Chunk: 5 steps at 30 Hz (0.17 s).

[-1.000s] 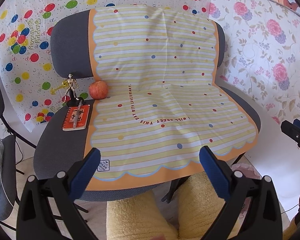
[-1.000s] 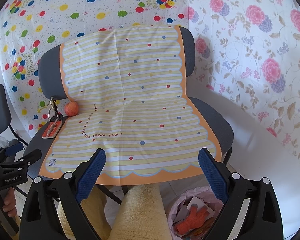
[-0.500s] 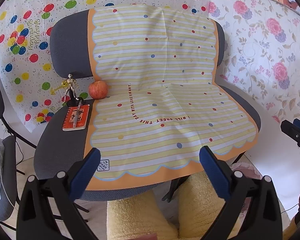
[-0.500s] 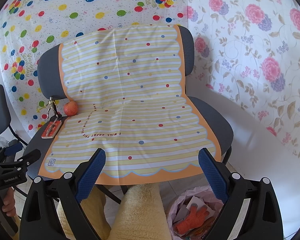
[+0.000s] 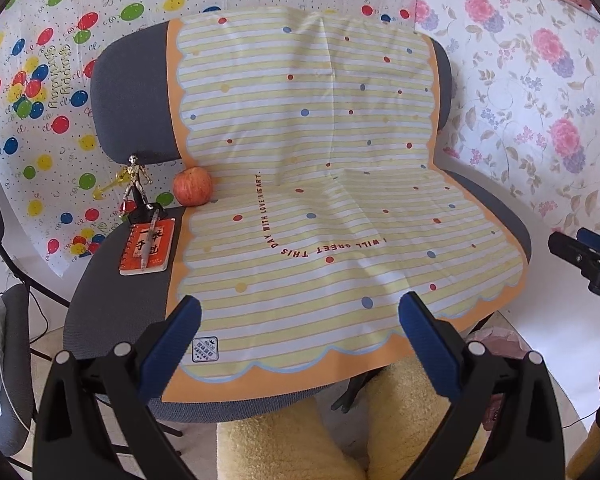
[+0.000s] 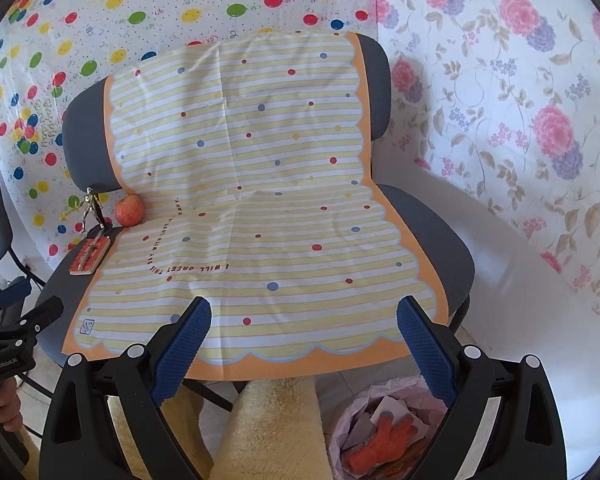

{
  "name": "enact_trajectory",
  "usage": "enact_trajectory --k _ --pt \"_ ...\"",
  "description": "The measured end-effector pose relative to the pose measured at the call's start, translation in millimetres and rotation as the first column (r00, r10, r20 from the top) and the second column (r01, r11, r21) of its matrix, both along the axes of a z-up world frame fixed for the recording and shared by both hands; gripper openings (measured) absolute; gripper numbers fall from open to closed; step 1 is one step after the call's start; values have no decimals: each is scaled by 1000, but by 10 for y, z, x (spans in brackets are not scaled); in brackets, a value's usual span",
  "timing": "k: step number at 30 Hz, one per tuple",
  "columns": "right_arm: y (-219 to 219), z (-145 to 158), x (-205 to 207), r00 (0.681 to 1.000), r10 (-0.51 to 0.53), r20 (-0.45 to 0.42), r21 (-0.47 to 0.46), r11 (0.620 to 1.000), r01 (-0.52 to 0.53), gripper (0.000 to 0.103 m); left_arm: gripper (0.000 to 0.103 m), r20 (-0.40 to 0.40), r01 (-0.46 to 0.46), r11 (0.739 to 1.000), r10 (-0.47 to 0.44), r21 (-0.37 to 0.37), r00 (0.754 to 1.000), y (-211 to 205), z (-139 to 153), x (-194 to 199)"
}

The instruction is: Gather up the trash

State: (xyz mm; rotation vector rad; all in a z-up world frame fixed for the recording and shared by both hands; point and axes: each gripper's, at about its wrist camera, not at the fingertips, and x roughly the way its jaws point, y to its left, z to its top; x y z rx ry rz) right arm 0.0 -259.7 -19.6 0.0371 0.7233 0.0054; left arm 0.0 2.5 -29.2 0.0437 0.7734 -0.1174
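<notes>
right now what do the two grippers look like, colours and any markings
Both match: black plastic bodies with triangular cut-outs, silver screw heads on the finger arms, and blue cross-hatched pads inside each finger. The left gripper and right gripper share this design. In the right wrist view the left gripper's black side bears small white lettering, too small to read surely. No cables or sleeves show.

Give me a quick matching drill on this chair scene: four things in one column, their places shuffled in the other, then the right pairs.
Things:
1. apple
2. pen
3. orange glove
4. figurine

Places:
A. in the trash bag on the floor
B. lying on the orange notebook
C. at the striped cloth's left edge, below the backrest
D. standing at the seat's back left corner, left of the apple

Pairs: 1-C, 2-B, 3-A, 4-D
</notes>
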Motion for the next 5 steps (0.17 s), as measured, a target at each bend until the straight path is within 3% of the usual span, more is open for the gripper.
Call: enact_trajectory --k 5 --pt "-152 -327 801 998 46 -36 -30 998 -47 95 96 -73 -36 999 37 6 997 54 -264 347"
